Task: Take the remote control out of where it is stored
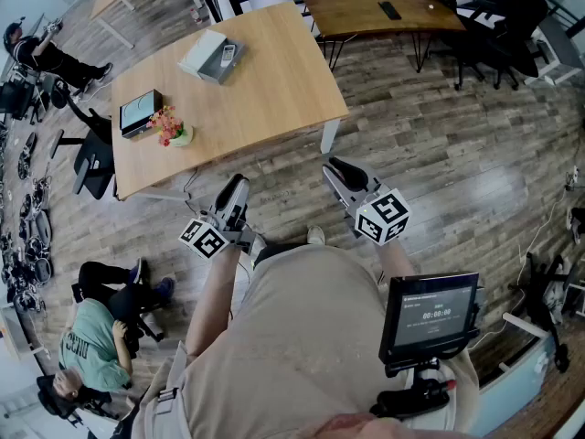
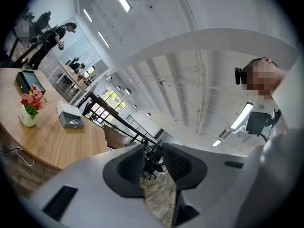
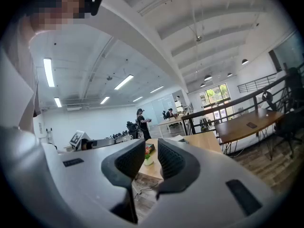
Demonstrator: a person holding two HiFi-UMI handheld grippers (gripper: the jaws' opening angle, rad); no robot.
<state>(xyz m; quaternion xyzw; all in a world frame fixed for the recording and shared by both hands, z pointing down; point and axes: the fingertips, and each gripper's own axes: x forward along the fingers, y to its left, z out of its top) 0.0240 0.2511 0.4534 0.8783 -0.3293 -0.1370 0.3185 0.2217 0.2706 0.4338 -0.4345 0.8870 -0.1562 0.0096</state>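
A light remote control [image 1: 228,56] lies in an open grey-and-white box [image 1: 207,58] on the far part of a pale wooden table [image 1: 274,90]. The left gripper view shows the same box [image 2: 71,117] far off on the table. My left gripper [image 1: 236,187] and right gripper [image 1: 337,166] are held at waist height over the wooden floor, short of the table's near edge. Both point toward the table. In the gripper views the left gripper [image 2: 154,152] and right gripper [image 3: 152,152] are shut with nothing between their jaws.
A small vase of flowers [image 1: 172,128] and a black case [image 1: 140,112] stand on the table's left part. Behind is a dark table [image 1: 366,3] with a black object [image 1: 389,10]. A person [image 1: 91,337] sits on the floor at left. A screen [image 1: 430,314] hangs at my right hip.
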